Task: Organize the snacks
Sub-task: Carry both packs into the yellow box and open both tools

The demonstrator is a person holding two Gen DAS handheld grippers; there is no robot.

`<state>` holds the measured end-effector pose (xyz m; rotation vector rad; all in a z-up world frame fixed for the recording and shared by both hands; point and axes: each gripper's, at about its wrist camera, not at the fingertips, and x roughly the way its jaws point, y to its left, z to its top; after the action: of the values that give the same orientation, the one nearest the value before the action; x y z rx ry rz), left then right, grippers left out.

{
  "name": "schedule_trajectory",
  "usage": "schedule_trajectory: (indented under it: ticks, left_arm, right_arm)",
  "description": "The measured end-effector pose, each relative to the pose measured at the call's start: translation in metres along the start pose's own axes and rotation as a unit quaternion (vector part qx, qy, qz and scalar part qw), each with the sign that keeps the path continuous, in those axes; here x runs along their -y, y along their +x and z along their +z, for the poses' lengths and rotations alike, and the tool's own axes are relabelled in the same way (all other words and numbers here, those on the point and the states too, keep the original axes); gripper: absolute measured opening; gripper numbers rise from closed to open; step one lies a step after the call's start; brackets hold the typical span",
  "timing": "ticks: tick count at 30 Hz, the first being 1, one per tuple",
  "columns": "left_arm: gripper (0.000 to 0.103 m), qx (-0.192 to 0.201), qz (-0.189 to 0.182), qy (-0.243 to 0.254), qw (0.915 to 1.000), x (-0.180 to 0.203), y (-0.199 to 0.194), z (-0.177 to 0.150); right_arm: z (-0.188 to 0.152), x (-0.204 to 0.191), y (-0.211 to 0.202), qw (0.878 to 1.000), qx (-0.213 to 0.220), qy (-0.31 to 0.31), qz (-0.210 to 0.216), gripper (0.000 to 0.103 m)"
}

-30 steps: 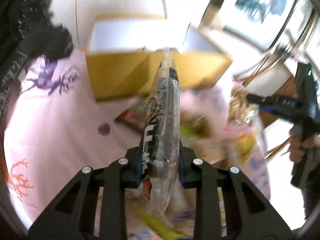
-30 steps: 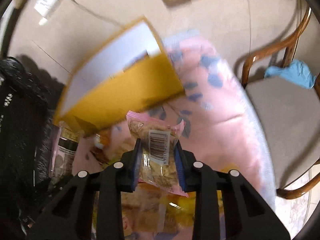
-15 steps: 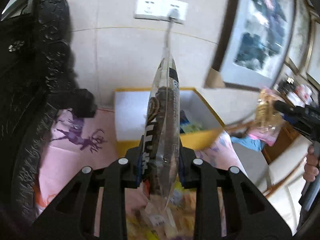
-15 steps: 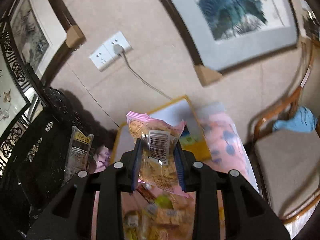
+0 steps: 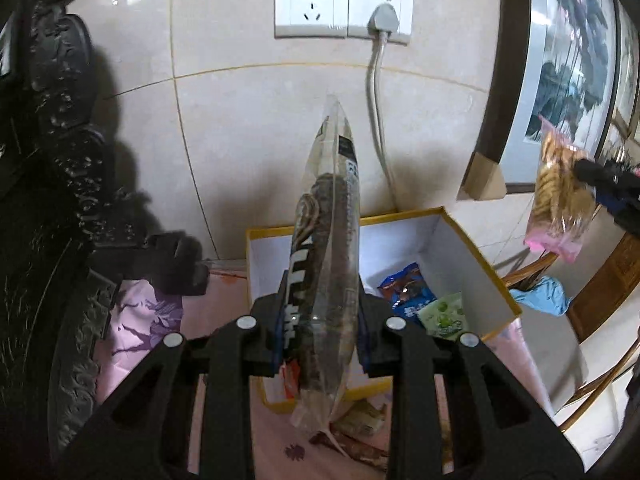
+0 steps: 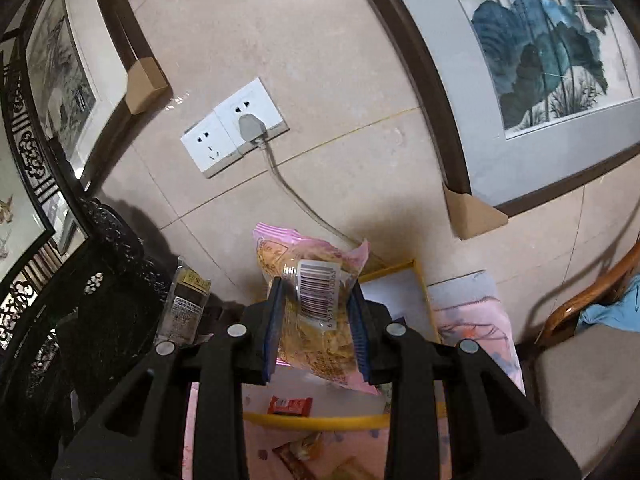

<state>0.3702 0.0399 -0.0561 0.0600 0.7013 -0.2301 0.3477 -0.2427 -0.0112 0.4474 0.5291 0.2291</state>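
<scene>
Left hand-held gripper (image 5: pixel 320 322): pads pinching a tall clear plastic packet of dark snack (image 5: pixel 326 280), held upright above the near edge of the yellow-rimmed white cardboard box (image 5: pixel 466 252). Right hand-held gripper (image 6: pixel 318 326): clamped on a pink-edged clear bag of golden biscuits (image 6: pixel 316 312), barcode label facing the camera, above the same box. Inside the box: blue wrapper (image 5: pixel 408 288), green wrapper (image 5: pixel 444 316), small red bar (image 6: pixel 289 405). Before the box: loose packets on pink patterned cloth (image 5: pixel 132 320). Behind the box: white double wall socket (image 5: pixel 343 5), grey plug inserted.
</scene>
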Motion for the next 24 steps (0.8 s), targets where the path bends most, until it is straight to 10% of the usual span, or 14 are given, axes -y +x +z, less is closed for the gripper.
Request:
schedule_trajectory:
  ticks: [8,9,10,17,24]
  left_arm:
    - [0.037,-0.027,0.006,-0.017,0.9995,-0.006,0.031,-0.002]
    - [0.085,-0.020,0.018,-0.021,0.9994,-0.007,0.031,-0.003]
    - [0.101,-0.011,0.048,-0.019,0.9986,-0.006,0.029,-0.005]
    - [0.101,-0.003,0.084,0.017,0.9963,-0.003,-0.015,-0.050]
    - [0.101,-0.097,0.098,-0.010,0.9904,-0.021,-0.053,-0.163]
  right_arm:
    - [0.000,0.007,0.033,1.000,-0.022,-0.014,-0.002,0.034]
    - [-0.002,0.008,0.037,1.000,-0.027,-0.008,-0.005,0.061]
    - [-0.004,0.010,0.037,0.999,-0.030,0.002,-0.017,0.101]
    - [-0.039,0.037,-0.011,0.997,-0.046,0.041,-0.050,0.102]
    - [-0.164,0.095,-0.044,0.964,-0.202,0.032,-0.167,0.102]
